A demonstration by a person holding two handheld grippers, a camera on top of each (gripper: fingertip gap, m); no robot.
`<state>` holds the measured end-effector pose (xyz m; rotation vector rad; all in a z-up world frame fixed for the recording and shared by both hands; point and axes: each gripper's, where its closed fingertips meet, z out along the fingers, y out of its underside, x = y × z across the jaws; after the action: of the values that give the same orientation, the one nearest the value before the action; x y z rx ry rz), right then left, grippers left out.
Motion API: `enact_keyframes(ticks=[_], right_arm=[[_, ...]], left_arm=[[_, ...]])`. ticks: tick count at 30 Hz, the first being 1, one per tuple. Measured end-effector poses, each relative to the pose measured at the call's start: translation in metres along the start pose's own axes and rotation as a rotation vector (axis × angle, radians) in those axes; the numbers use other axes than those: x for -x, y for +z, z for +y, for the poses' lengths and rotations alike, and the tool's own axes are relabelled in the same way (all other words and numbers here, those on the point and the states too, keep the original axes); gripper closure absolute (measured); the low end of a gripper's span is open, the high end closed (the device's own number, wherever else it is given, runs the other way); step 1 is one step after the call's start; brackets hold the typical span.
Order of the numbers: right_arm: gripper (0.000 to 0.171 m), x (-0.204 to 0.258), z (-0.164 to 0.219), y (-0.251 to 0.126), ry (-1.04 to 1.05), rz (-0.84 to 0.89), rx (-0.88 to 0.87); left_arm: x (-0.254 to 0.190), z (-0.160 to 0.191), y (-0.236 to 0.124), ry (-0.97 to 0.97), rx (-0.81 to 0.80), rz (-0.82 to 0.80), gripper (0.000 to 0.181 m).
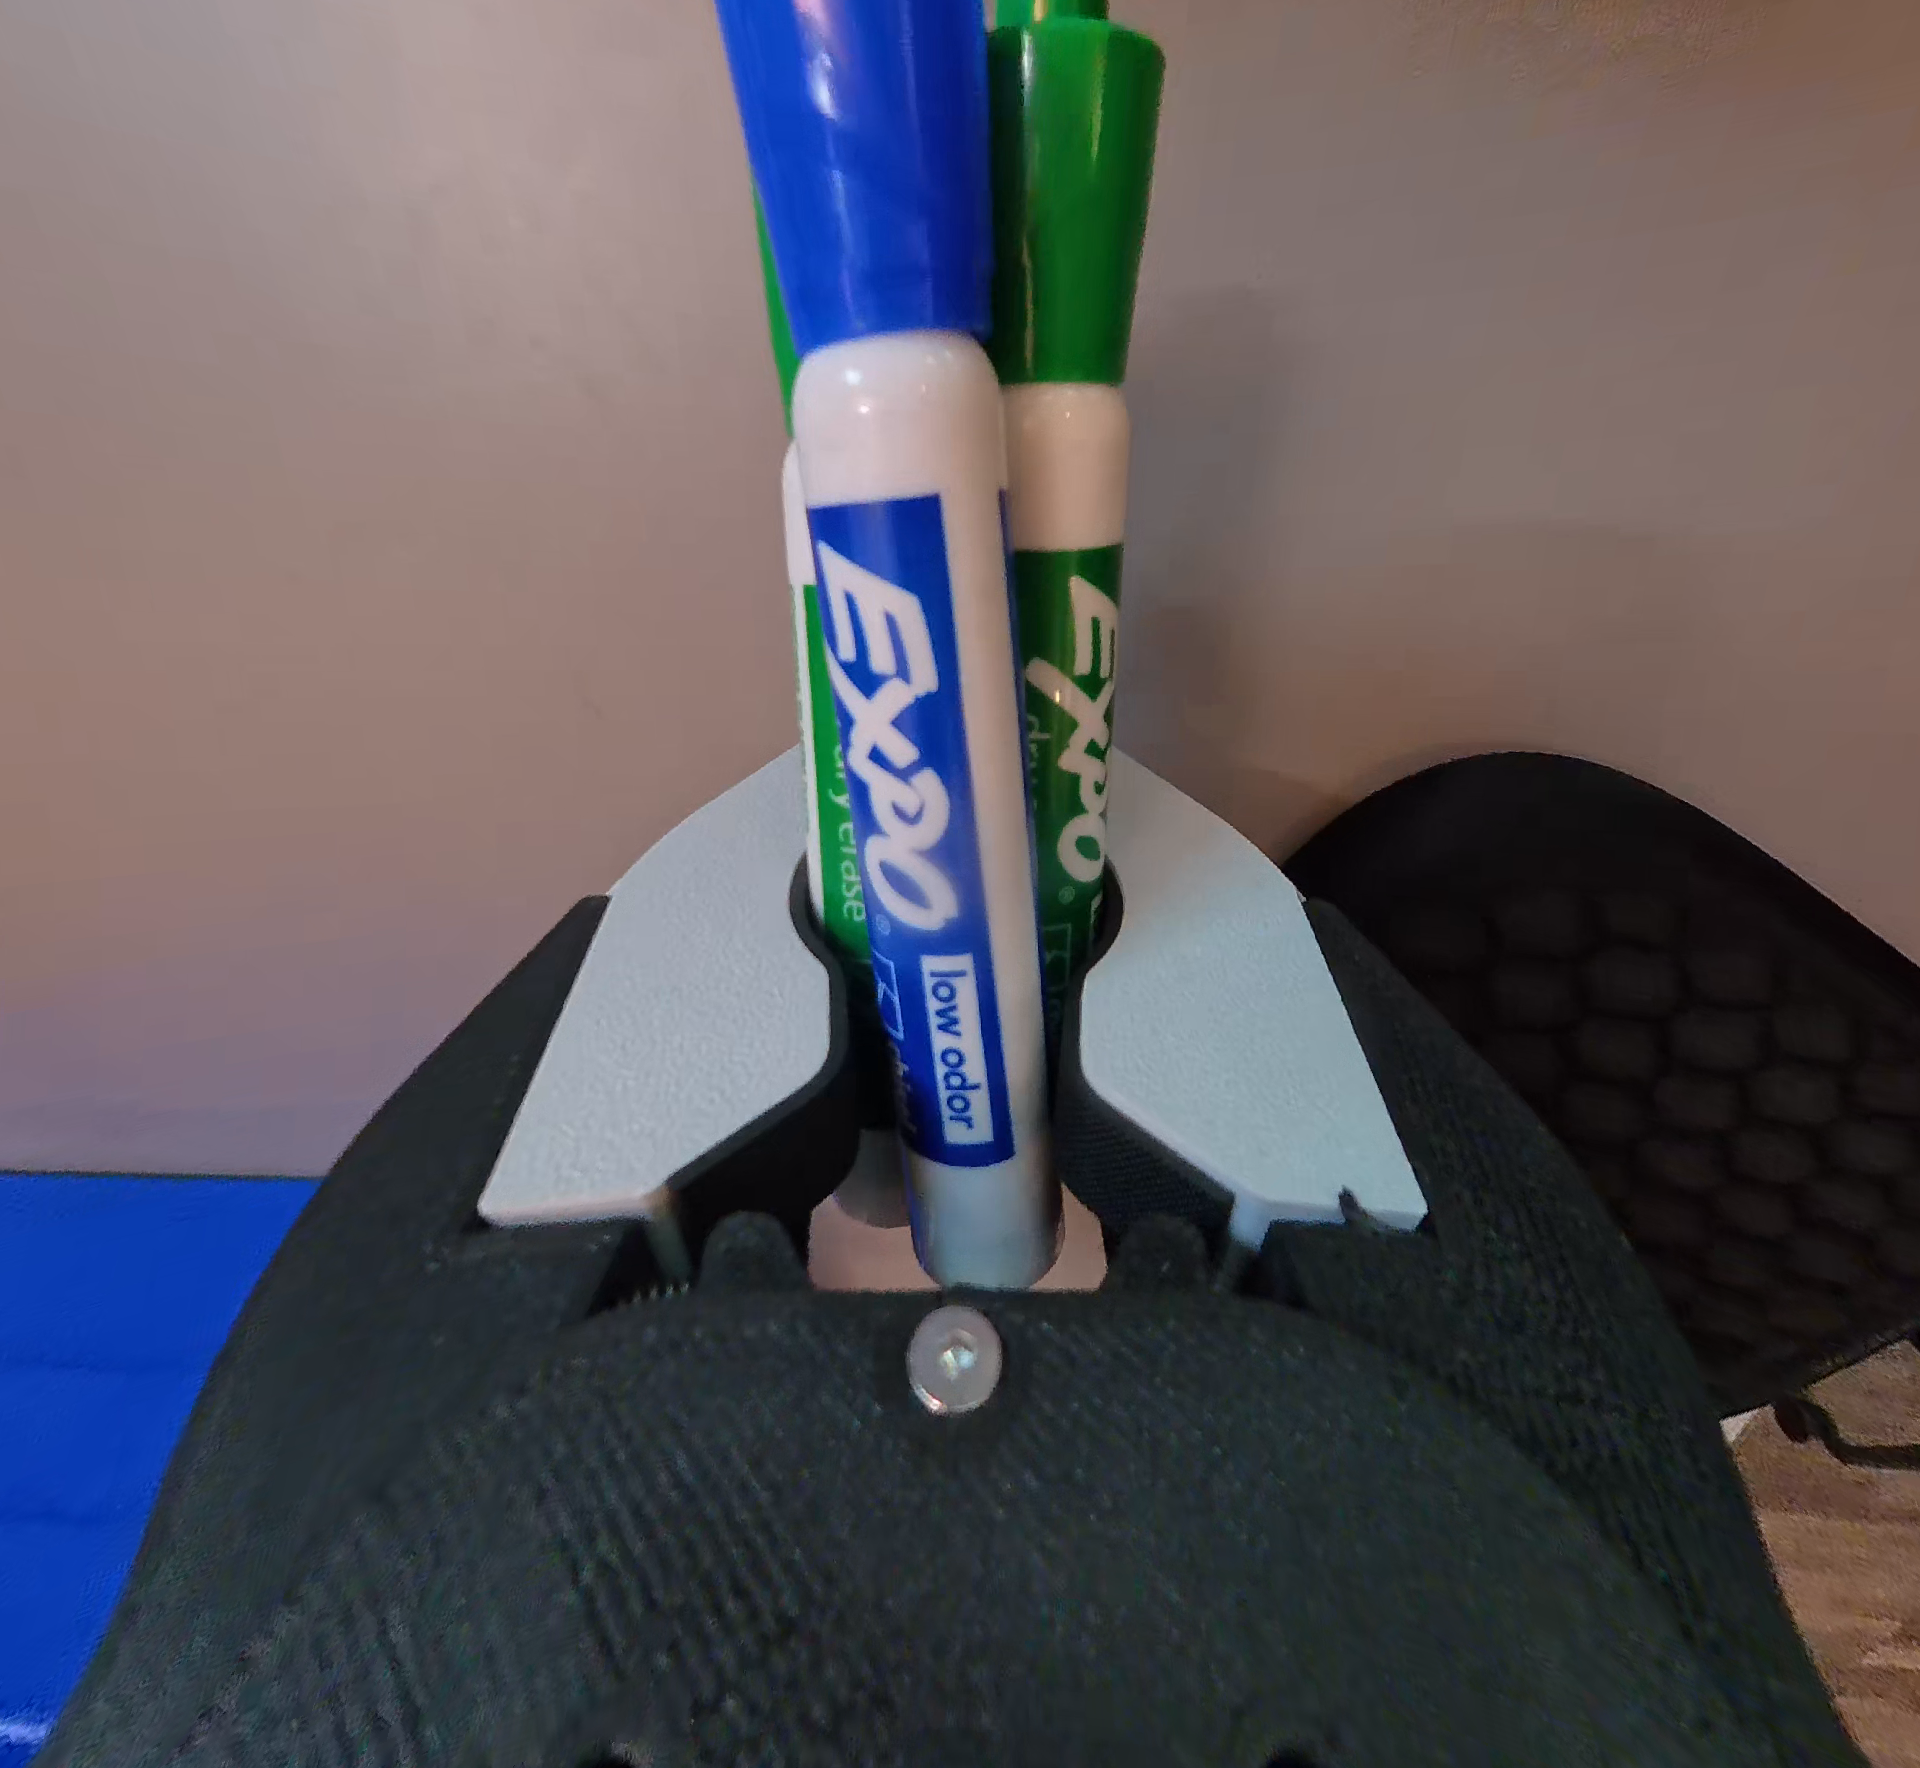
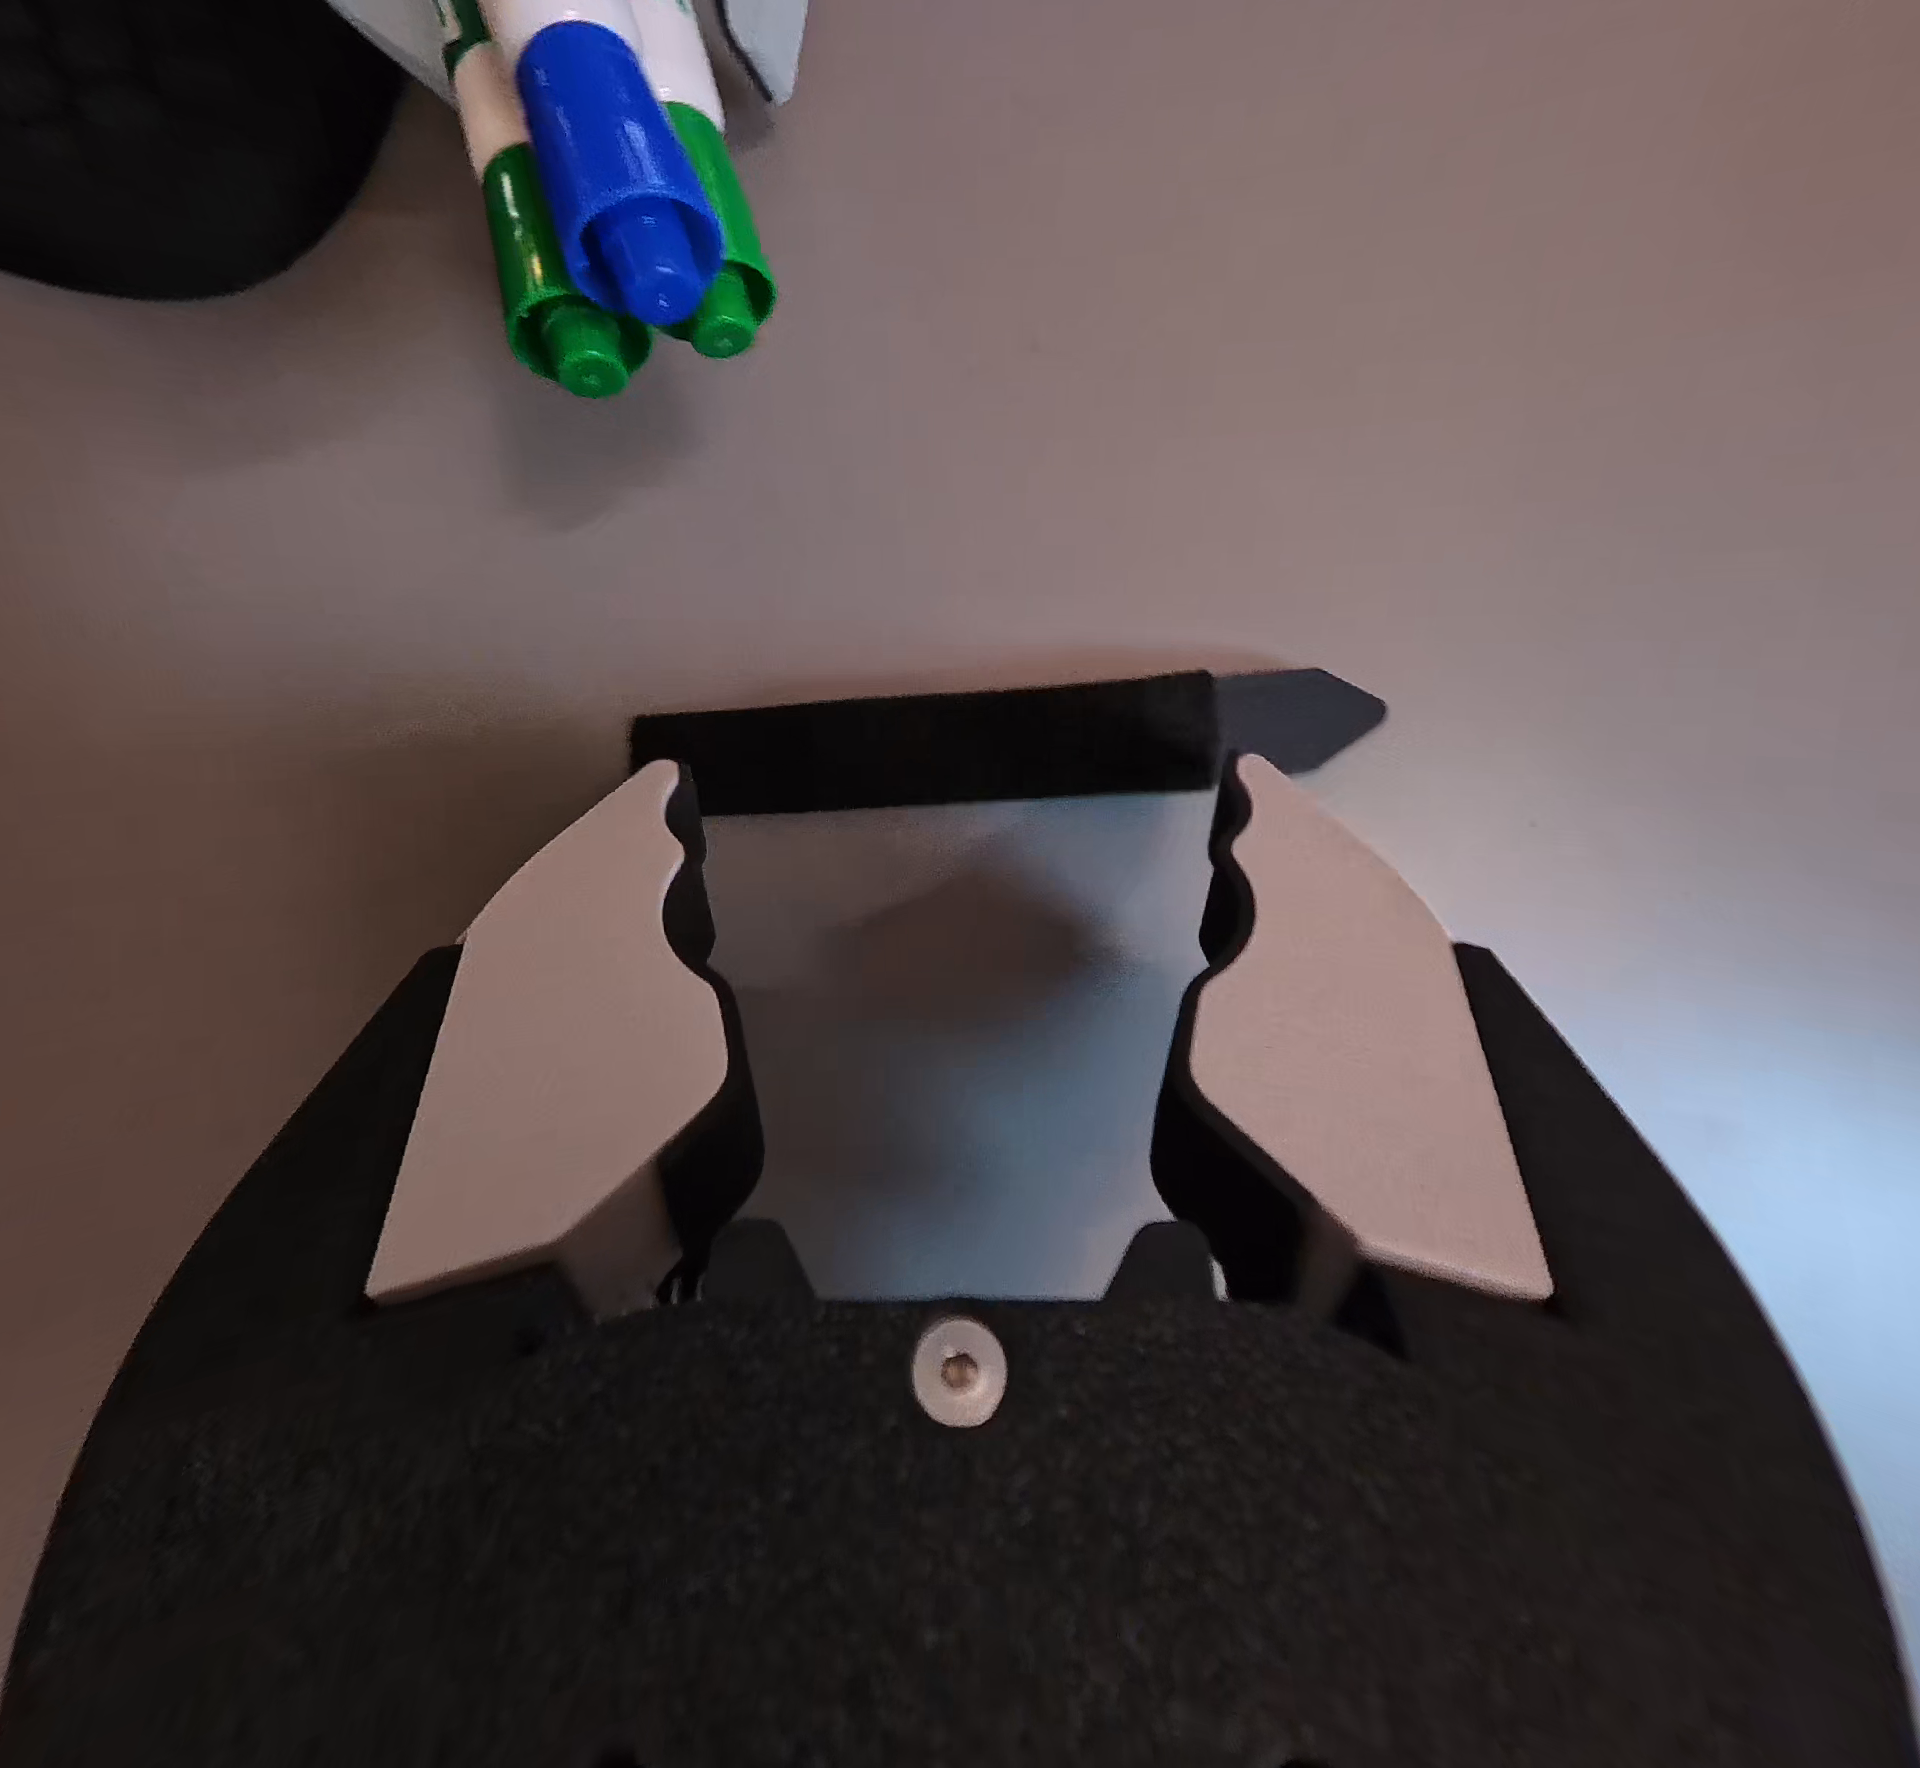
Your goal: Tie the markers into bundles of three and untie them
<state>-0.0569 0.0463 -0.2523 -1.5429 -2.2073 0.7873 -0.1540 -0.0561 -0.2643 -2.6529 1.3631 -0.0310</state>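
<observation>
My left gripper (image 1: 958,845) is shut on three markers held side by side: a blue marker (image 1: 894,513) in front and two green markers (image 1: 1070,284) beside and behind it, caps pointing away. In the right wrist view the same bundle shows at the top left, with the blue marker (image 2: 613,160) above the green markers (image 2: 540,284), held just over the grey table (image 2: 1351,316) by the left gripper (image 2: 623,71). A black strap (image 2: 925,742) lies flat on the table. My right gripper (image 2: 956,778) is open and empty, its fingertips (image 2: 655,814) at the strap's near edge.
A black mesh chair (image 1: 1621,1043) stands to the right in the left wrist view, with wood floor (image 1: 1849,1552) under it. A blue surface (image 1: 125,1355) shows at the lower left. The strap's pointed end (image 2: 1314,716) lies to the right.
</observation>
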Motion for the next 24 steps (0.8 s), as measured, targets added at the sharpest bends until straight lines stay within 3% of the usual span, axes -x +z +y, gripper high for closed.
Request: enact_keyframes(ticks=[8, 16, 24], right_arm=[[0.079, -0.009, 0.0, -0.013, 0.025, 0.001, -0.06], [0.074, 0.004, -0.002, 0.015, -0.051, 0.017, 0.018], [0.097, 0.001, 0.002, 0.018, -0.002, 0.041, 0.004]], left_arm=[[-0.002, -0.001, -0.001, 0.028, -0.016, 0.012, 0.138], [0.001, -0.003, 0.0, 0.034, -0.025, 0.02, 0.138], [0.004, -0.001, -0.003, 0.037, 0.006, 0.007, 0.138]])
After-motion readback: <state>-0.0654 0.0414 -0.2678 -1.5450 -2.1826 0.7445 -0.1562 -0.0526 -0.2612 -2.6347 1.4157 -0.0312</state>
